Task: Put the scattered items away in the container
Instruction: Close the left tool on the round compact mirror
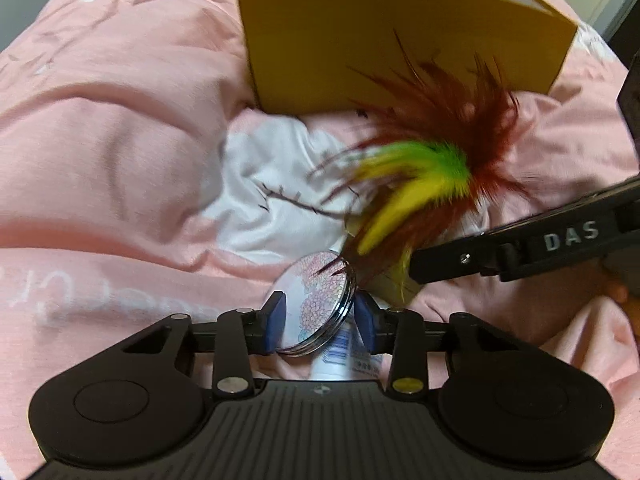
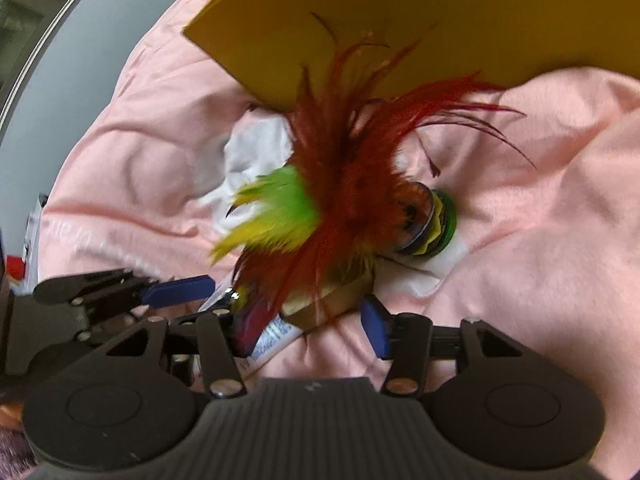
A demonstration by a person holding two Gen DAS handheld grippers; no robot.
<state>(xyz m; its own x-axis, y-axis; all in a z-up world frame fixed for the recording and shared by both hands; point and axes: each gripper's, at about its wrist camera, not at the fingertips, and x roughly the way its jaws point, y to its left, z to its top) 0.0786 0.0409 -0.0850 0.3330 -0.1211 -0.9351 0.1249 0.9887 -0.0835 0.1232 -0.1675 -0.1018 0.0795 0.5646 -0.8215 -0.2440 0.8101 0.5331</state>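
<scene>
Progress is partial. Yellow box (image 1: pixel 404 36) stands on the pink bedding (image 1: pixel 120 140) with a few pale items already inside, too blurred to identify. Left gripper (image 1: pixel 320 320) has its blue pads on either side of a round floral compact mirror (image 1: pixel 316 304); whether they are pressing it cannot be told. Right gripper (image 2: pixel 312 328) stands part-open over the base of a red, green and yellow feather toy (image 2: pixel 332 184), not clamped. Outstanding on the bedding just before the box: the mirror, the feather toy, a white tube (image 1: pixel 340 356) and a small stacked round object (image 2: pixel 424 220).
</scene>
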